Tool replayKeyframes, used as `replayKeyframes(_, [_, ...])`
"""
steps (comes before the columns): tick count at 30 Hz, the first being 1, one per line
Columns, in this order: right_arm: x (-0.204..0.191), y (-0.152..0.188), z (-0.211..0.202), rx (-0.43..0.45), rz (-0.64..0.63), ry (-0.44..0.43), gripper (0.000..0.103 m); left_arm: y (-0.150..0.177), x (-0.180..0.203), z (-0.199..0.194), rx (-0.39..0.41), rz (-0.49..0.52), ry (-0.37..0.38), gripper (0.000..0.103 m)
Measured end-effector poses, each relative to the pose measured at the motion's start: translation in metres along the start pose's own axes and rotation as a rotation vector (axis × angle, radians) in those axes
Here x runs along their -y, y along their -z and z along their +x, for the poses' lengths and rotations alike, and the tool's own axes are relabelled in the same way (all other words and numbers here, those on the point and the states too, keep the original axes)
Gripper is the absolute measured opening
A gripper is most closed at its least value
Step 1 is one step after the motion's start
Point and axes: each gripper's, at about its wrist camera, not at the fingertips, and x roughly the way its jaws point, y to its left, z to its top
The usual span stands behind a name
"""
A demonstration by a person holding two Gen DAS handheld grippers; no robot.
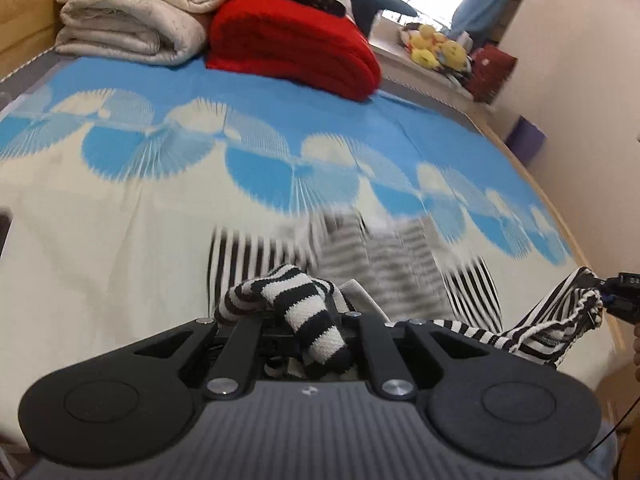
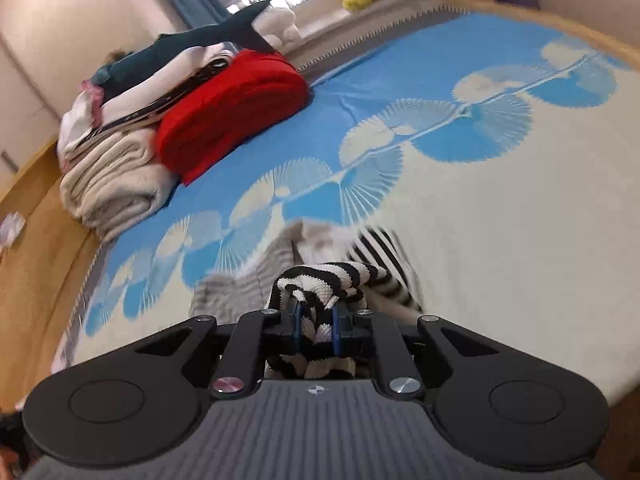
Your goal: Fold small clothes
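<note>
A black-and-white striped garment [image 1: 420, 268] lies partly on the bed, blurred by motion in both views. My left gripper [image 1: 308, 332] is shut on a bunched striped edge [image 1: 296, 300] of it. My right gripper [image 2: 316, 328] is shut on another striped edge [image 2: 320, 280], the blue pads [image 2: 297, 328] pinching the cloth. In the left wrist view the right gripper [image 1: 612, 294] shows at the far right, holding the garment's stretched corner [image 1: 560, 312]. The garment's pale inner side [image 2: 256, 276] shows in the right wrist view.
The bed cover [image 1: 160, 208] is cream with blue fan patterns. A folded red blanket [image 1: 292, 44] and rolled cream blankets [image 1: 132, 12] sit at the head of the bed. Yellow plush toys [image 1: 436, 48] lie on the windowsill. A wooden bed frame [image 2: 36, 208] runs along the left.
</note>
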Motion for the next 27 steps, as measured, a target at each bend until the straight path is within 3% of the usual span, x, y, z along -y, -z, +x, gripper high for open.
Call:
replayKeyframes(2, [-0.001,-0.040,0.047,0.012,0.088,0.041,0.015,-0.044,-0.008,0.042,-0.013,-0.031,-0.012,0.016])
replayKeyframes(4, [-0.001,-0.069,0.090,0.032,0.146,0.096,0.025,-0.080,-0.023,0.088,-0.046,-0.121,-0.051,0.027])
replayKeyframes(6, [-0.002,-0.083,0.125,0.066,0.174,0.185,0.051,-0.098,-0.039,0.122,-0.101,-0.220,-0.103,0.030])
replayKeyframes(7, [-0.003,-0.080,0.132,0.098,0.179,0.205,0.059,-0.100,-0.044,0.129,-0.091,-0.234,-0.131,0.037])
replayKeyframes(9, [0.000,-0.063,0.135,0.122,0.161,0.165,0.065,-0.090,-0.047,0.125,-0.011,-0.188,-0.152,0.061])
replayKeyframes(10, [0.004,-0.051,0.135,0.135,0.152,0.132,0.067,-0.082,-0.048,0.122,0.017,-0.163,-0.164,0.081])
replayKeyframes(11, [0.008,-0.041,0.137,0.148,0.141,0.111,0.067,-0.072,-0.050,0.119,0.047,-0.144,-0.176,0.088])
replayKeyframes(13, [0.016,-0.022,0.143,0.166,0.097,0.109,0.067,-0.053,-0.055,0.119,0.113,-0.117,-0.178,0.088])
replayKeyframes(16, [0.018,-0.013,0.161,0.127,0.007,0.166,0.066,-0.032,-0.060,0.133,0.139,-0.057,-0.150,0.088])
replayKeyframes(19, [0.005,-0.013,0.172,0.114,-0.193,0.165,0.065,-0.024,-0.053,0.155,0.086,0.079,-0.177,0.088])
replayKeyframes(22, [-0.008,-0.006,0.196,0.117,-0.401,0.276,0.065,-0.019,-0.047,0.174,0.051,0.217,-0.185,0.088])
replayKeyframes(25, [-0.012,-0.003,0.220,0.103,-0.517,0.361,0.065,-0.018,-0.047,0.188,0.016,0.218,-0.149,0.088])
replayKeyframes(27, [-0.012,-0.005,0.233,0.061,-0.493,0.349,0.065,-0.022,-0.041,0.191,0.021,0.220,-0.099,0.088])
